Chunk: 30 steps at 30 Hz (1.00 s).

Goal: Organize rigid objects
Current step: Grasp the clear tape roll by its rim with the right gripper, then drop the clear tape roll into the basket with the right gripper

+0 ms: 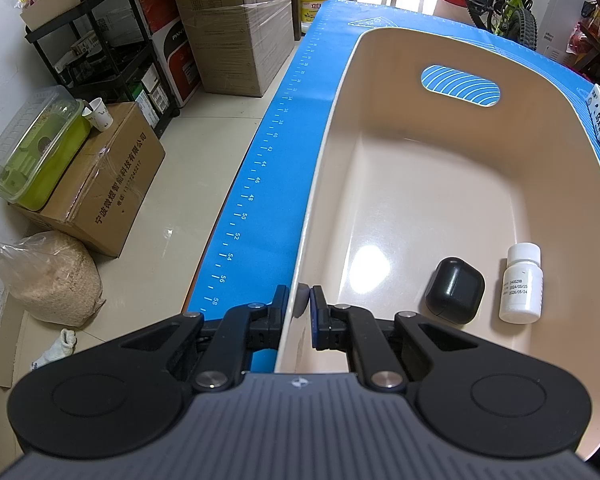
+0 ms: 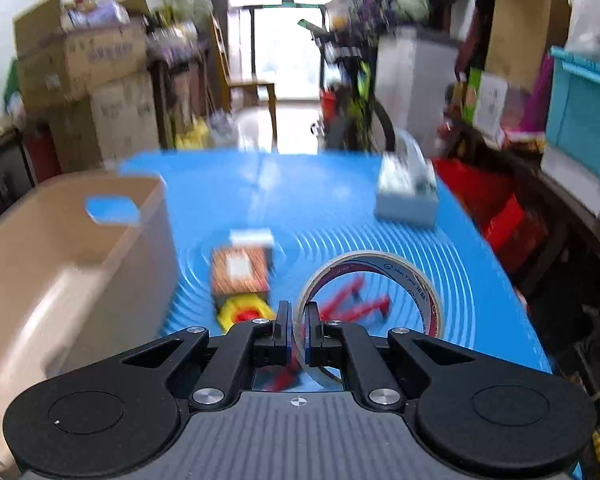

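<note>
While the left gripper (image 1: pixel 303 303) clamps the near rim of the bin (image 1: pixel 452 184), a black case (image 1: pixel 455 290) and white bottle (image 1: pixel 521 289) lie inside, to its right on the bin floor; the blue mat (image 1: pixel 260 184) runs alongside, cartons beyond

Seen from the right wrist, the right gripper (image 2: pixel 298 330) pinches the tape roll (image 2: pixel 370 294) by its wall, ring on edge above the mat; the bin sits to its left, so the carry goes leftward, past a striped box (image 2: pixel 241 270); the room is cluttered

Left gripper (image 1: pixel 299 307): tilted steeply downward, jaws clamped together.
Right gripper (image 2: pixel 299 330): angled downward, jaws pinched closed.
</note>
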Each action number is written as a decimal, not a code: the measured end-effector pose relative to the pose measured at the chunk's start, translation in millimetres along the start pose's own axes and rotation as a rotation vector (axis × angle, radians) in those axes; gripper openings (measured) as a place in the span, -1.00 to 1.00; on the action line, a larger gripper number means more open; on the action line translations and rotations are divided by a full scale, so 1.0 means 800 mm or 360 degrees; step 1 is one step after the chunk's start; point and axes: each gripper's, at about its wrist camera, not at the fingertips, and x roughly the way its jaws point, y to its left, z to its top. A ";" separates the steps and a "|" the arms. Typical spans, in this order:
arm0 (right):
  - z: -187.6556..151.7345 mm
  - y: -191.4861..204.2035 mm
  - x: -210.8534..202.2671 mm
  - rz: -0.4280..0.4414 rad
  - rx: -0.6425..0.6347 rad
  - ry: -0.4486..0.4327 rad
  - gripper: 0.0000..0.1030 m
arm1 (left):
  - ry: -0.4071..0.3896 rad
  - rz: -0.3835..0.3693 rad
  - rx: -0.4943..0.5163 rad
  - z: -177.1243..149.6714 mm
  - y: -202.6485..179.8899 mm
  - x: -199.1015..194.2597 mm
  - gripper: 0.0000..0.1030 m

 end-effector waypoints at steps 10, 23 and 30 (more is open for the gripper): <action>0.054 0.087 -0.029 0.0303 -0.0182 -0.0252 -0.67 | -0.0002 0.0004 0.0007 0.000 0.000 0.000 -0.75; 0.046 0.196 0.009 0.0619 -0.0371 0.0044 -0.67 | 0.0000 0.0010 0.0015 0.000 0.000 -0.001 -0.76; 0.023 0.222 0.043 0.0606 -0.0476 0.0359 -0.63 | -0.0004 0.0014 0.0021 0.000 -0.001 -0.001 -0.76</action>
